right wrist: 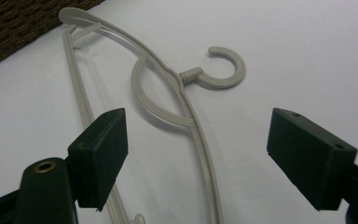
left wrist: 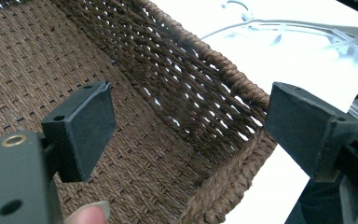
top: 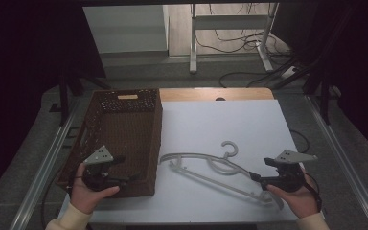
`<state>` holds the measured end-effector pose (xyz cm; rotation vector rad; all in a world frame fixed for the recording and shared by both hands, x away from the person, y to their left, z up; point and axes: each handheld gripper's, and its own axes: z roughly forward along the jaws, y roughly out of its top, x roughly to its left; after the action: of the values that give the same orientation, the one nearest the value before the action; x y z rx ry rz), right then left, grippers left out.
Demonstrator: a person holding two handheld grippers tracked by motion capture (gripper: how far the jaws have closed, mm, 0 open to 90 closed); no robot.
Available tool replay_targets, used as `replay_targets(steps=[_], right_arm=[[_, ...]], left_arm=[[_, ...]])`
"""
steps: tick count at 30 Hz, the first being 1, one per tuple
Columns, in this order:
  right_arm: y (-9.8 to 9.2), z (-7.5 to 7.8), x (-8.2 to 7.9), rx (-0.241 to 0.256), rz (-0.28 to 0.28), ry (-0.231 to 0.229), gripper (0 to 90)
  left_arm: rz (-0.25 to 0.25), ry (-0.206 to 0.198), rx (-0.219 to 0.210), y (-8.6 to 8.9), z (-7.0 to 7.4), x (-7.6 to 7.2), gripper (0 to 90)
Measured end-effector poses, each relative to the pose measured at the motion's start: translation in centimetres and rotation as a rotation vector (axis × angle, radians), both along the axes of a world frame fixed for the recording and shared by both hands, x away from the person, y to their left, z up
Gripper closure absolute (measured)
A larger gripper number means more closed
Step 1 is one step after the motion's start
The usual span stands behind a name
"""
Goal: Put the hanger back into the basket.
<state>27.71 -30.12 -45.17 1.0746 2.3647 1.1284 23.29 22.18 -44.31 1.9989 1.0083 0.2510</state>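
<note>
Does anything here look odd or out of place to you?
Not really. The hanger lies flat on the white table, whole as far as I can see, beside an empty basket. The left gripper hovers open at the basket's near corner, and the right gripper is open over the hanger's end.

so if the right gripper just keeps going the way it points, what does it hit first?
Probably the hanger: it lies on the white table between the right gripper's open jaws and straight ahead. Its height above the hanger is unclear.
</note>
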Motion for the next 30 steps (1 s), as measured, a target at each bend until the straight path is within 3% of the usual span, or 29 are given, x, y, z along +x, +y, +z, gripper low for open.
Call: replay_targets(steps=[19,30], right_arm=[[0.1,-0.3,0.4,-0.03,-0.024,0.019,22.0],[0.8,-1.2,2.0,-0.06,-0.022,0.049,23.6]], left_arm=[[-0.001,0.002,-0.009,0.2,0.1,0.1,16.3],[0.007,-0.006,-0.014,0.1,0.3,0.1,16.8]])
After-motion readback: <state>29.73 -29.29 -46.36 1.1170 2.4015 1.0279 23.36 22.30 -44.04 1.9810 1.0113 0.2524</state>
